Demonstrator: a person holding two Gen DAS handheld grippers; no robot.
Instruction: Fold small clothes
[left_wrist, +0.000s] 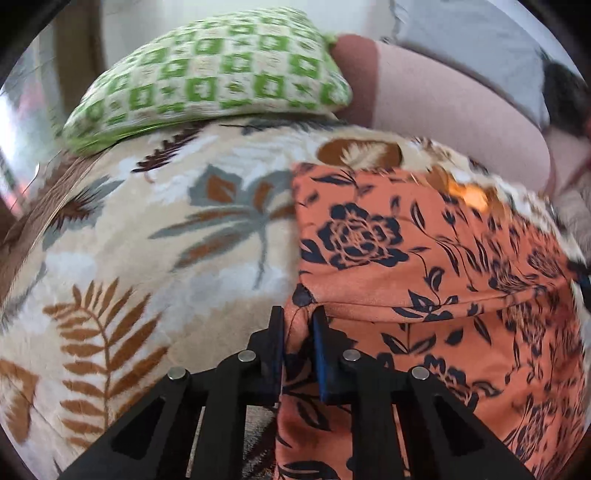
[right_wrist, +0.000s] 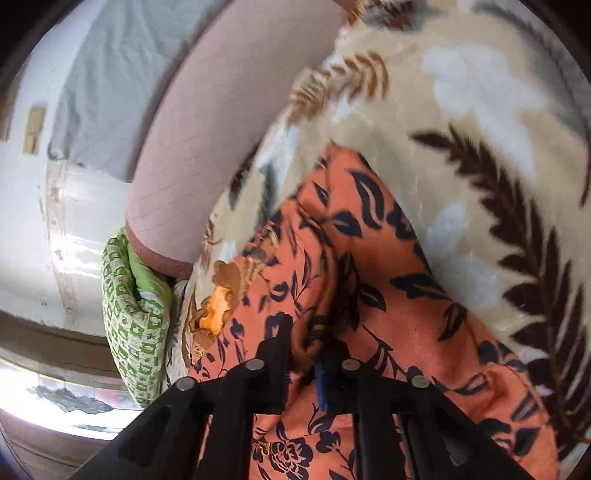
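An orange garment printed with dark navy flowers lies on a cream blanket with leaf patterns. In the left wrist view my left gripper is shut on a pinched fold at the garment's left edge, cloth bunched between the black fingers. The right wrist view shows the same orange garment from another side. My right gripper is shut on a gathered ridge of its fabric, which rises between the fingers. The rest of the garment lies partly folded on the blanket.
A green and white checked cushion sits at the back of the blanket, also seen as the cushion at lower left. A pink mattress edge and grey sheet lie beyond. White wall stands on the left.
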